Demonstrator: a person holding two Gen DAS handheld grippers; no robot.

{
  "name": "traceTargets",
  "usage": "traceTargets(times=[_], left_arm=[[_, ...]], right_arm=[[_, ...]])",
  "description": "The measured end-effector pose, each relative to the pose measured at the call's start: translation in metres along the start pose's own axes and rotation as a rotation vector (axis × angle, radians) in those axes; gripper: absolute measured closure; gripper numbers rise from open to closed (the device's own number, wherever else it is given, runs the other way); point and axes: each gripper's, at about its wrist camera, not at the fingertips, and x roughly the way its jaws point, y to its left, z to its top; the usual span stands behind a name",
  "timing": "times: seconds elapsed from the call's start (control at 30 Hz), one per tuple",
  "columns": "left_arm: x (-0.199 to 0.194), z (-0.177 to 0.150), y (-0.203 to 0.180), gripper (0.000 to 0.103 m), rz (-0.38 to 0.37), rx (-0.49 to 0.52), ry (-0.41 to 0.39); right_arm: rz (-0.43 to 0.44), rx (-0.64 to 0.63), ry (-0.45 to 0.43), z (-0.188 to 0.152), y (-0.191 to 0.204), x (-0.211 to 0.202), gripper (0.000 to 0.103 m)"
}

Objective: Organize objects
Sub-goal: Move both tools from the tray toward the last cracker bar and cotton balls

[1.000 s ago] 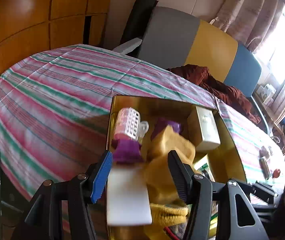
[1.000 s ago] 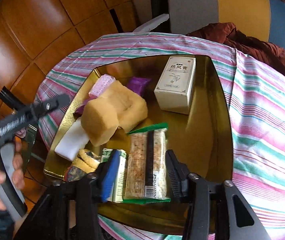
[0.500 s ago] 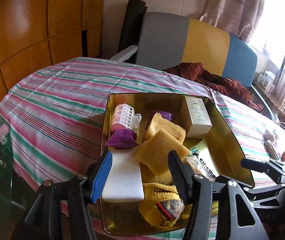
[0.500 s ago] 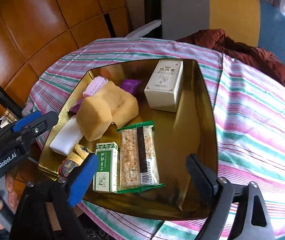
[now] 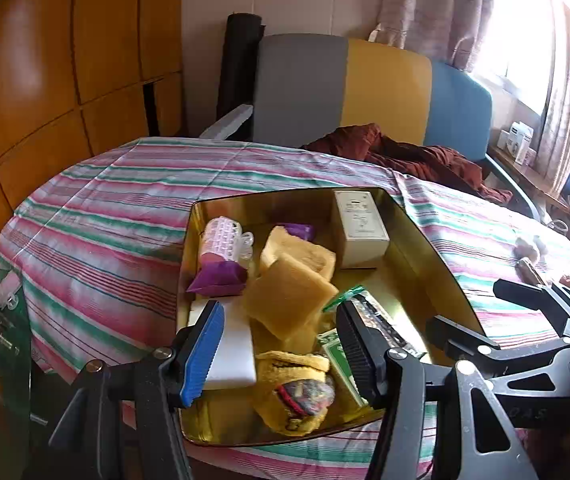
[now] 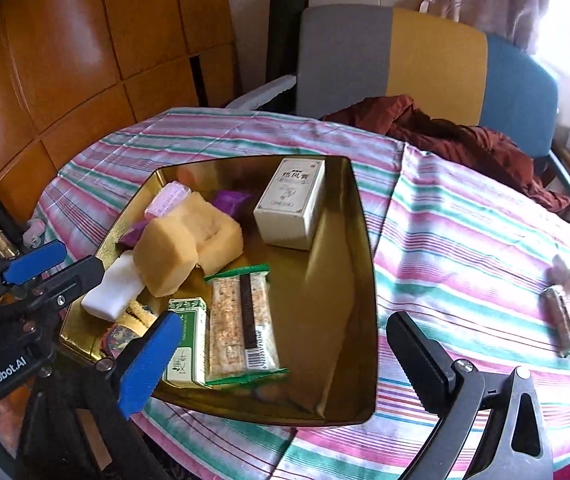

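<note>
- Left gripper (image 5: 279, 354): jaws apart, nothing between them, hovering over the near-left corner of the tray, bottom centre of the left wrist frame.
- Right gripper (image 6: 281, 364): jaws wide apart, empty, above the tray's near edge, bottom of the right wrist frame.
- Shiny gold square metal tray (image 6: 349, 280) sits mid-frame on the round table with the pink-green striped cloth (image 6: 465, 240). All the sorted things are inside it.
- Tray contents:
  - white printed carton (image 6: 291, 208) at the far side; stiff, light, take it across the flat sides.
  - two tan foam sponges (image 6: 167, 256), stacked and leaning; soft, they squash, so pinch at mid-body.
  - white foam block (image 6: 111, 290) at the left edge, partly under a sponge.
  - green-edged clear-wrapped cereal bar (image 6: 241, 320) lying flat; slick wrapper, probably brittle, so grip across the width, lightly.
  - green and white small box (image 6: 187, 340) touching the bar's left side.
  - pink plastic hair roller (image 5: 221, 236) and purple pouch (image 5: 219, 278) at far left; light, the roller may roll.
  - yellow knitted soft item (image 5: 293, 392) in the near corner; limp.
- Outside the tray, right of the frame: small brown oblong thing (image 6: 561, 320), white fluffy bits and a red scrap, too blurred to identify. Likely the next targets.
</note>
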Motion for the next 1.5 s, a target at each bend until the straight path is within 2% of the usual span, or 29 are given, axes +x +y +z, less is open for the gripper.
traceTargets(times=[0.33, 0.8, 1.27, 1.5], left_arm=[[-0.011, -0.001, -0.019, 0.044, -0.011, 0.052, -0.022], [-0.006, -0.006, -0.054, 0.044, -0.072, 0.140, 0.011], [0.003, -0.009, -0.081, 0.044, -0.114, 0.190, 0.047], [0.009, -0.007, -0.094, 0.044, -0.132, 0.219, 0.063]], right_arm=[[-0.066, 0.036, -0.021, -0.003, -0.018, -0.008, 0.000], [-0.164, 0.094, -0.008, -0.007, -0.060, -0.008, 0.000], [-0.303, 0.120, -0.021, -0.006, -0.120, -0.024, 0.000], [-0.364, 0.160, 0.019, -0.005, -0.181, -0.029, 0.000]])
